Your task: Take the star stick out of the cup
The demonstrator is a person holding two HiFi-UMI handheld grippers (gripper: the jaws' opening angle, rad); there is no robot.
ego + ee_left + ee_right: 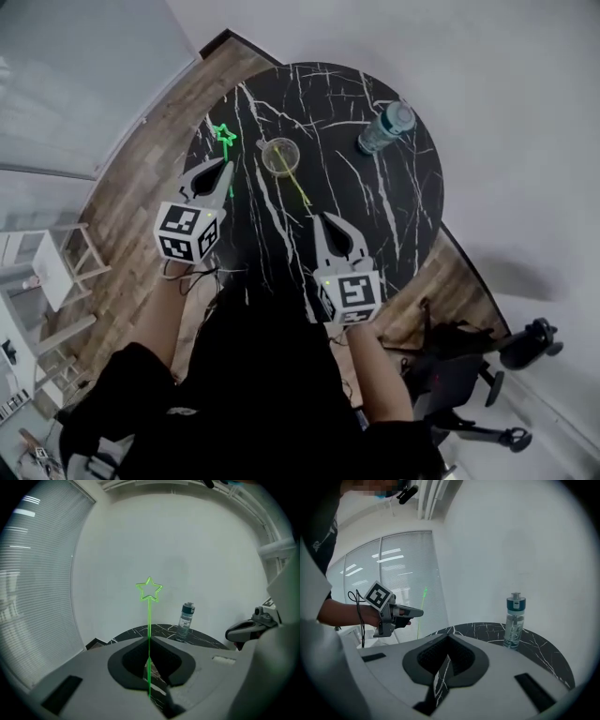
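A thin green star stick stands upright between the jaws of my left gripper, which is shut on it, with the star outline at its top. From the head view the star stick is clear of the cup, held by the left gripper to the cup's left. The clear cup stands on the black marble table with a yellow stick leaning out of it. My right gripper hovers near the table's front, shut with nothing between its jaws.
A water bottle with a teal cap stands at the far right of the round table, also visible as the bottle. A white wall lies beyond the table, window blinds to the left, and an office chair at the lower right.
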